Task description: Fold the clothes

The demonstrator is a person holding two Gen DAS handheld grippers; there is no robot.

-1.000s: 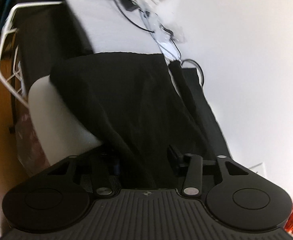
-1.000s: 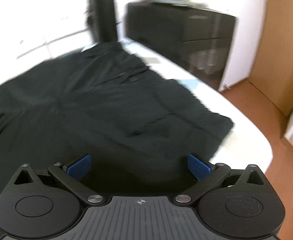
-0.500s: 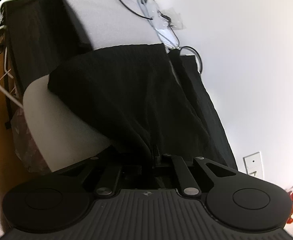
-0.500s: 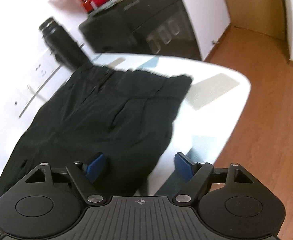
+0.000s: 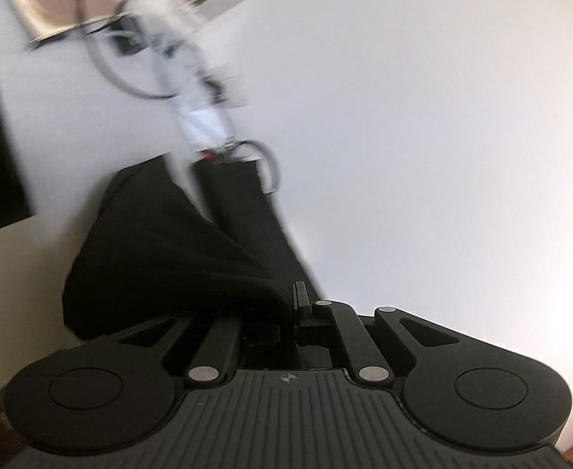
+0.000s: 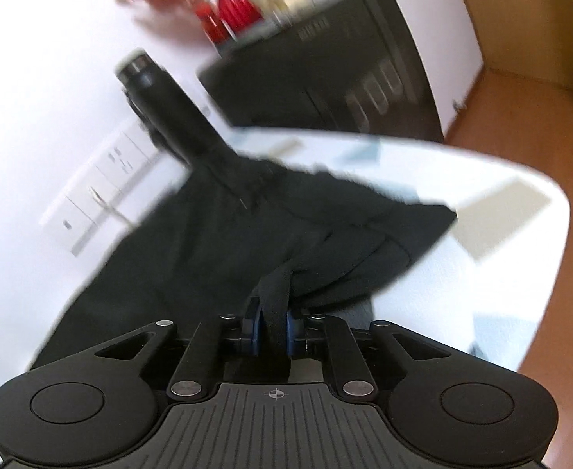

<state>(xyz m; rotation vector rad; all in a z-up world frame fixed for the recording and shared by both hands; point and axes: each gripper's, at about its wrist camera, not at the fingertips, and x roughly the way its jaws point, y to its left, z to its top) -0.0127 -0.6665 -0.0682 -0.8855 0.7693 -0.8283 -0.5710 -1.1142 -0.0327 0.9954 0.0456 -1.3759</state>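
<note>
A black garment (image 6: 247,230) lies on a white table (image 6: 501,273); it looks like trousers, with a fly and waistband at the far end. My right gripper (image 6: 273,322) is shut on a fold of its near edge, the cloth pinched between the blue pads (image 6: 291,328). In the left wrist view the same black garment (image 5: 169,258) rises in a bunched hump off the table. My left gripper (image 5: 292,308) is shut on its dark fabric, which drapes over the left finger and hides it. Both views are motion-blurred.
A black bottle (image 6: 169,117) stands at the garment's far end, beside a dark cabinet (image 6: 325,70) topped with red flowers (image 6: 224,4). Tangled cables (image 5: 161,58) and small items lie on the table beyond the cloth. The table edge (image 6: 552,281) drops to a wooden floor.
My right gripper went from open above the cloth to shut on its edge. My left gripper closed on the fabric and has lifted it, bunching the cloth; the view swung towards the wall.
</note>
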